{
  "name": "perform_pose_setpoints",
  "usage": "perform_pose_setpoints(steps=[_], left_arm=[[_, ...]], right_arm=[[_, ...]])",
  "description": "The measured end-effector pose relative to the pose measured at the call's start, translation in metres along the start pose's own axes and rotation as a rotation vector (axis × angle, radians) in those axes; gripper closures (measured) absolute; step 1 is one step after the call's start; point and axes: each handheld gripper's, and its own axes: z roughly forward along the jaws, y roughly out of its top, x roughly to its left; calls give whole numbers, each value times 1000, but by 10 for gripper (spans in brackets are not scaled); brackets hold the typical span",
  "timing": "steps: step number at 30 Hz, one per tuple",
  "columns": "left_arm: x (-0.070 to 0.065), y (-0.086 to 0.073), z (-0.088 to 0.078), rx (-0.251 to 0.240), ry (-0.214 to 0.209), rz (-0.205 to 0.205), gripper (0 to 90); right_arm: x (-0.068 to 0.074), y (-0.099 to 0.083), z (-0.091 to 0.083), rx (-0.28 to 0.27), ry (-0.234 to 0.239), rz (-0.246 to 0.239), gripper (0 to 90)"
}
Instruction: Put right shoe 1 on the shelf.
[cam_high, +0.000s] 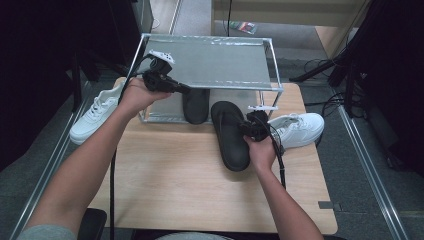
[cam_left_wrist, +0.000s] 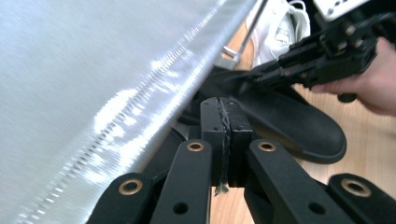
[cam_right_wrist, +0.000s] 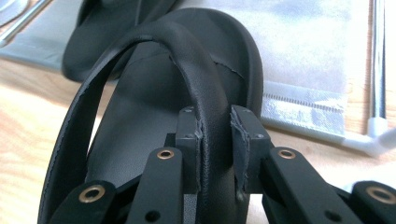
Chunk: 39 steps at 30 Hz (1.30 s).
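Work in hand: we are putting 2 black sandals on a low metal-framed rack (cam_high: 272, 70) at the far side of the tabletop (cam_high: 175, 170).
Right gripper (cam_high: 248, 129): our jaws are clamped on the strap (cam_right_wrist: 212, 121) of the near sandal (cam_high: 231, 142); the right gripper view shows the strap pinched between both pads.
Near sandal, place: on the tabletop just in front of the rack, toe toward it, heel toward us. We cannot tell whether the sole is lifted yet.
Left gripper (cam_high: 186, 90): jaws clenched with nothing between them, pads pressed flat together in the left gripper view, tip at the rack's front edge above the second sandal (cam_high: 196, 106).
Second sandal, place: already under the rack's grey mesh shelf (cam_left_wrist: 93, 84), heel poking out at the front.
White sneakers: 1 at the left (cam_high: 95, 116) of the rack, 1 at the right (cam_high: 299, 129), both apart from the sandals.
Risk 1: the grip is on a soft strap alone, so the sandal may swing or tip and its toe could catch the rack's front bar.
Risk 2: the strap could slide through the pads if we lift fast, dropping the sandal.
Risk 3: pushing the near sandal in could shove the second sandal askew, as they lie close together.
Risk 4: our 2 grippers work close together at the rack front and could knock each other.
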Motion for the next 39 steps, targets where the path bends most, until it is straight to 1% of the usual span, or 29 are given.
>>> perform_pose_setpoints(steps=[3,6,7,8,10,14,16,18,20,21,22,23,25,26,28,30,33,34,37,38,39], left_arm=[[5,8,-3,-15,3,8,899],[13,14,-1,-5,23,4,899],[15,14,1,5,32,4,899],[18,13,2,-5,24,2,897],[22,13,3,-9,27,-7,897],[29,11,5,-6,44,-12,897],[31,10,5,-10,36,-20,897],[34,10,6,-14,23,-36,894],[36,9,6,-19,17,-49,893],[37,9,6,-17,14,-54,893],[37,10,6,-17,15,-52,893],[37,10,6,-16,17,-51,894],[37,10,6,-13,18,-47,894],[37,10,7,-13,19,-44,894],[36,10,7,-14,22,-42,894],[37,10,7,-12,22,-43,894],[38,10,7,-5,24,-44,892],[38,11,7,-3,26,-44,892],[37,11,7,0,34,-39,893],[37,11,7,0,33,-46,892],[37,11,7,1,36,-40,892]], right_arm=[[1,1,10,15,-20,19,755],[1,1,18,13,-28,43,756],[2,1,19,8,-25,48,755],[3,2,21,8,-27,48,754],[5,3,24,10,-30,51,753],[8,6,29,10,-45,51,750],[9,5,31,3,-46,55,743],[10,4,32,7,-47,41,731],[11,4,31,3,-34,38,687],[11,4,30,-6,-27,30,653],[10,3,28,-15,-15,36,615],[10,4,26,-22,-8,43,603],[9,4,21,-37,-8,33,604],[11,4,18,-43,-5,20,612],[14,2,10,-46,-3,-12,646],[17,-2,3,-49,16,-32,674],[22,-11,-8,-43,58,-49,704],[25,-17,-12,-40,78,-57,735],[31,-31,-20,-25,113,-75,807],[32,-36,-22,-19,129,-78,834],[33,-40,-24,-10,141,-82,856]])
